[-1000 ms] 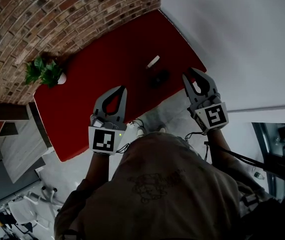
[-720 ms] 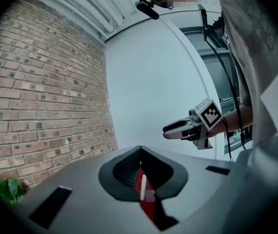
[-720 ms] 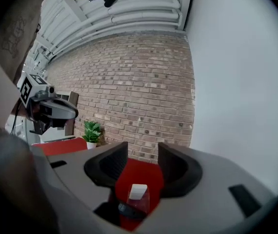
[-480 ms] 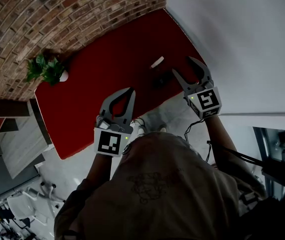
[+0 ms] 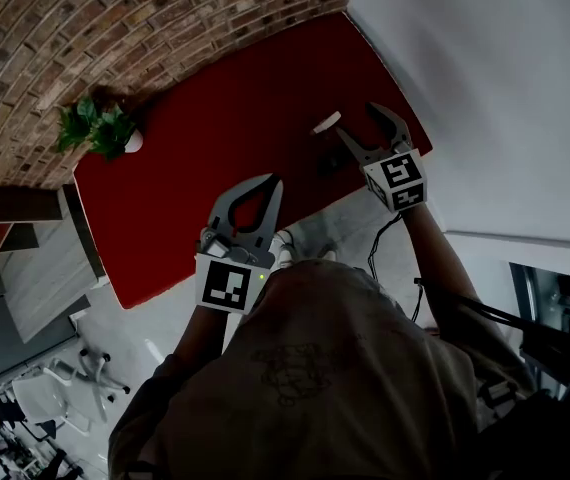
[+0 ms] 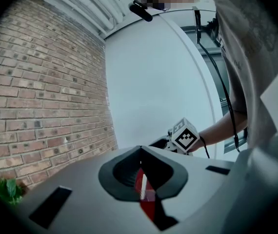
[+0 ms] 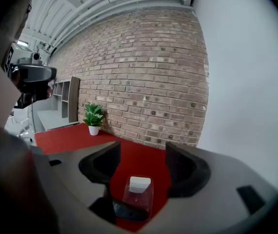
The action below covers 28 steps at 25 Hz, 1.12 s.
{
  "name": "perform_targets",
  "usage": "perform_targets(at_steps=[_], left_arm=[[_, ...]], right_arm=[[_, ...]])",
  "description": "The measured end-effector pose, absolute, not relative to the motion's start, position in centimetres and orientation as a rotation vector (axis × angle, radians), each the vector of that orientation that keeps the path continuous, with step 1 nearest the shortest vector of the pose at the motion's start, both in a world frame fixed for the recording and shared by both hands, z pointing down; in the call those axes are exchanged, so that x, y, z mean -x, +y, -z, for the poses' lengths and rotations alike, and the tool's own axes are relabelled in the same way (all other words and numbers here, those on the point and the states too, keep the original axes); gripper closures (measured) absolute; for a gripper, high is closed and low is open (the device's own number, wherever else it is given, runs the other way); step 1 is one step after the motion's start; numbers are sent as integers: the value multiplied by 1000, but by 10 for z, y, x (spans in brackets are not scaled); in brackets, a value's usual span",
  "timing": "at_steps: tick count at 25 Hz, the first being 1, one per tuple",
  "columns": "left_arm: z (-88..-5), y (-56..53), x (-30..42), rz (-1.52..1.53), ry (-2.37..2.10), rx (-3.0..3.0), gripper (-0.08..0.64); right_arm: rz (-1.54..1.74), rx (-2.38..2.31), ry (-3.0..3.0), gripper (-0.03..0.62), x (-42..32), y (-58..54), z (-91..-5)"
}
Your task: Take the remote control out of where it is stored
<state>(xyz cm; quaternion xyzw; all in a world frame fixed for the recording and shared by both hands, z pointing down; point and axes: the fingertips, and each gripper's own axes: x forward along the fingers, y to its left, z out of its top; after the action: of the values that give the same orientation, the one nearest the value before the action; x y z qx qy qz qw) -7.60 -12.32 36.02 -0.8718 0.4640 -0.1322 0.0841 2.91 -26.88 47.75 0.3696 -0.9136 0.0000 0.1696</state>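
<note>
Your right hand-held gripper (image 5: 357, 123) has just been opening wide, nothing gripped — lined up on the remote (image 7: 139, 183), upright in a clear holder (image 7: 136, 203) on the red tabletop (image 5: 215, 168). Left hand-held gripper (image 5: 272, 181) closed, empty — likely just parked clear.

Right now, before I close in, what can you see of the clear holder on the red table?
The clear holder looks like thin transparent plastic, a rounded open-topped sleeve standing upright. A white remote stands inside it, its top end near the rim. The holder sits on a dark base on the red table. It is ahead of the right gripper, whose jaws have just been opening and stand apart; nothing touches them.
</note>
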Motion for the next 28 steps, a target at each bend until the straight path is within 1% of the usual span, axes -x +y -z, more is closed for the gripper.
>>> perform_targets(at_steps=[5, 9, 11, 20, 28], left_arm=[[-360, -125, 79, 422, 1393, 2600, 552], [-362, -124, 77, 431, 1407, 2609, 552], [-363, -124, 76, 426, 1407, 2614, 552], [-371, -124, 85, 454, 1425, 2618, 552], [-379, -123, 95, 478, 1459, 2615, 552]], right_arm=[[-60, -1002, -2548, 310, -22, -281, -511], [-255, -1016, -2552, 301, -23, -294, -541], [-294, -1015, -2531, 299, -22, -299, -555], [-368, -949, -2445, 293, -7, -311, -609], [-411, -895, -2392, 293, 0, -312, -639]])
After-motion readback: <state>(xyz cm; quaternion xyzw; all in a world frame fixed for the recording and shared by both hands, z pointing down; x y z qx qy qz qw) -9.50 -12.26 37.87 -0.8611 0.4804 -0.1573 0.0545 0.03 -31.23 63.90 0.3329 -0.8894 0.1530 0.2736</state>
